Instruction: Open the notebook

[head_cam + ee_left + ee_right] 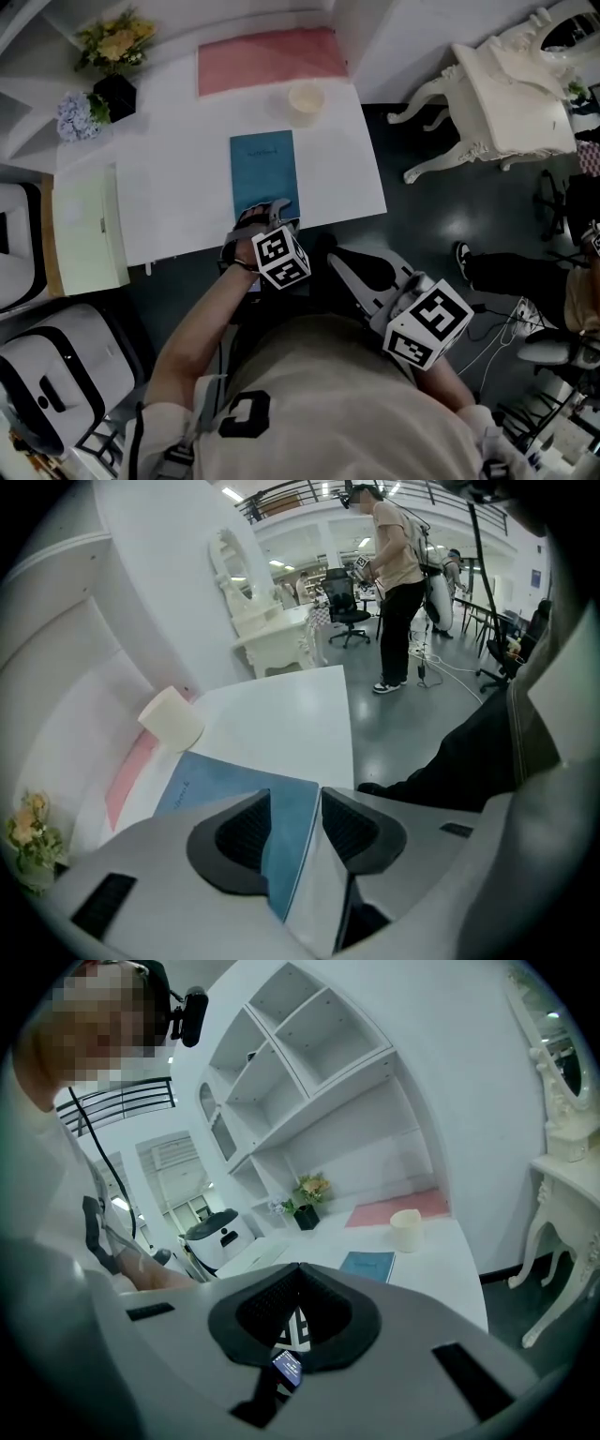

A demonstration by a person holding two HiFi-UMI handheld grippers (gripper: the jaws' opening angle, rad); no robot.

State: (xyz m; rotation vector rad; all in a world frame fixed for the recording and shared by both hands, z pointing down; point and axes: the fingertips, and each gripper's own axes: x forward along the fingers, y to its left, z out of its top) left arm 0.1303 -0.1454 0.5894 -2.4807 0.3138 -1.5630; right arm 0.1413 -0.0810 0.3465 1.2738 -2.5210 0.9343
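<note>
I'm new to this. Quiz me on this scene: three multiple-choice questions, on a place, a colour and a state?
1. Where is the cream cup?
A) on the floor
B) on the white table, beyond the notebook
C) on the notebook

2. What colour is the notebook's cover?
A) red
B) black
C) blue

3. How do the left gripper's jaws stand?
A) apart, over the notebook
B) clamped on the cup
C) shut, empty

Answers: B, it stands past the notebook's far end; C, the cover shows blue; A, the notebook's edge shows through their gap.
</note>
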